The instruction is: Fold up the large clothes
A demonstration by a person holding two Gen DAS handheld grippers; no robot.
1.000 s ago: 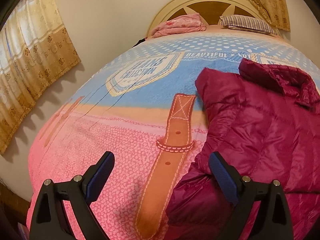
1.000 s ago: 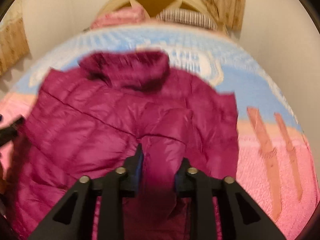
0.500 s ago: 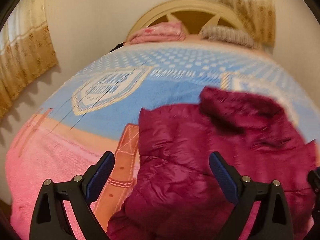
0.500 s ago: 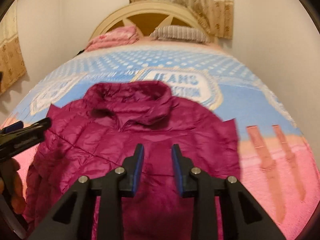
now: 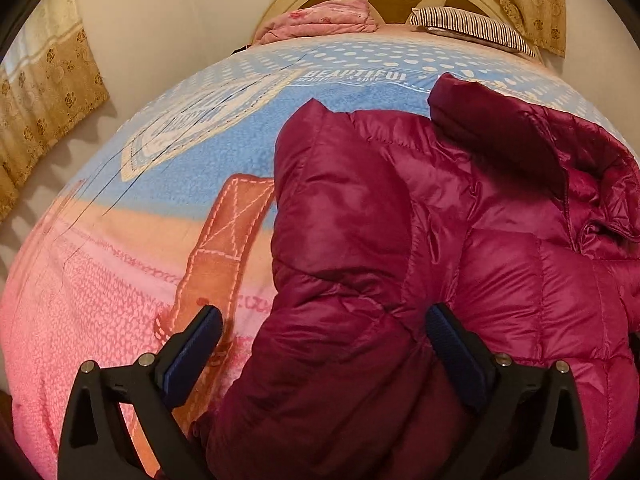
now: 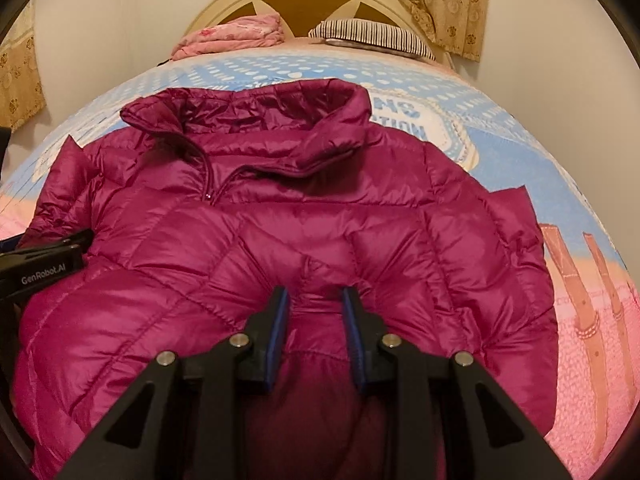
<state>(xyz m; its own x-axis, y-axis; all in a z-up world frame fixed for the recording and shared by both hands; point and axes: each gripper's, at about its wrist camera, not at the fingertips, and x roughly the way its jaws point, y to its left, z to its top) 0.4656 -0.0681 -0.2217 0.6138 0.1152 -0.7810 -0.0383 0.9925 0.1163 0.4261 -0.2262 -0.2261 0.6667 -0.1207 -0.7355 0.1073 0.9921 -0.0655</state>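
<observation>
A magenta puffer jacket (image 6: 304, 232) lies front-up on the blanket (image 6: 520, 152) of a bed, collar (image 6: 248, 120) toward the headboard (image 6: 304, 0) at 12 o'clock and zip partly open below it. In the right wrist view the right gripper (image 6: 314, 300) has its blue-padded fingers (image 6: 280, 320) a narrow way apart with a ridge of jacket fabric bunched between them; the pads seem to press that fold from both sides, though the contact itself is partly hidden by the puffed cloth, so a firm clamp is likely but not certain. The hem below the fingers is cut off by the gripper body and falls into shadow. At 9 o'clock in this view the left gripper (image 6: 48, 260) enters as a dark bar with a white logo, resting at the jacket's sleeve edge; its tips are hard to make out here. In the left wrist view the left gripper (image 5: 320, 344) stands wide apart, one finger over the pink blanket, the other over the jacket's body, with the folded-in sleeve (image 5: 344, 280) rising between them and untouched by either pad. The jacket's far side runs off the frame at 3 o'clock. A pink quilt (image 5: 320, 20) and a striped pillow (image 5: 472, 28) sit at the headboard; curtains (image 5: 44, 88) hang at 10 o'clock.
</observation>
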